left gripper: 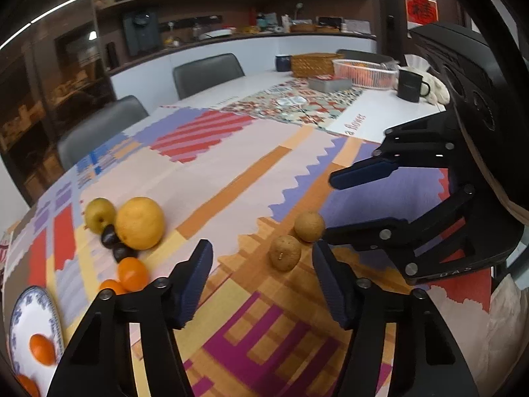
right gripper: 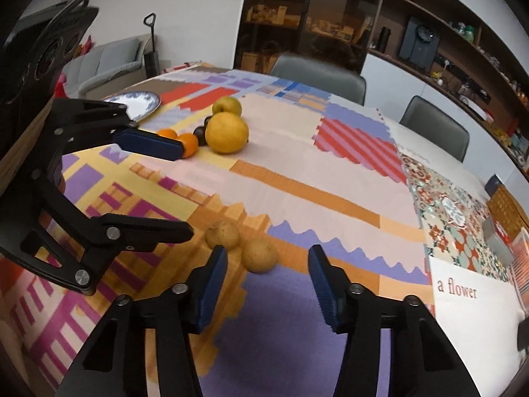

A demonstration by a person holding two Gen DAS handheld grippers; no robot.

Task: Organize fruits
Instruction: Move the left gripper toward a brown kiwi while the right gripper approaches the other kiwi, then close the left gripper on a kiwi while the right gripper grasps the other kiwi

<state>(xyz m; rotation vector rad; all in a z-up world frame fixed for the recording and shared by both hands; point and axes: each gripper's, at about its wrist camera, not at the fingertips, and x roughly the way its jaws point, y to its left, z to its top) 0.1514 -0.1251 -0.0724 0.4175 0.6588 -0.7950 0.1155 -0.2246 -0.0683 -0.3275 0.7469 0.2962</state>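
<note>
- Left wrist view: left gripper hovers over the patchwork tablecloth, jaws spread wide, nothing between them; likely poised to pick a fruit.
- Right gripper likewise has its jaws wide apart and empty, lined up on the nearer brown fruit, which sits just ahead of the gap, not yet inside it.
- Second brown fruit touches or nearly touches the first; the pair lies between both grippers, well apart from the other fruit.
- Brown fruits look round, matte, rough-speckled tan skin; a small stem dimple shows on one.
- Main cluster further off: large yellow citrus, green-yellow apple behind it, two dark plums tucked against it, two small oranges beside.
- Blue-patterned plate at the table edge holds one orange; another orange shape sits at the frame bottom, placement unclear.
- Judgement: plate seems to be the sorting target for oranges; most fruit still unsorted, task early.
</note>
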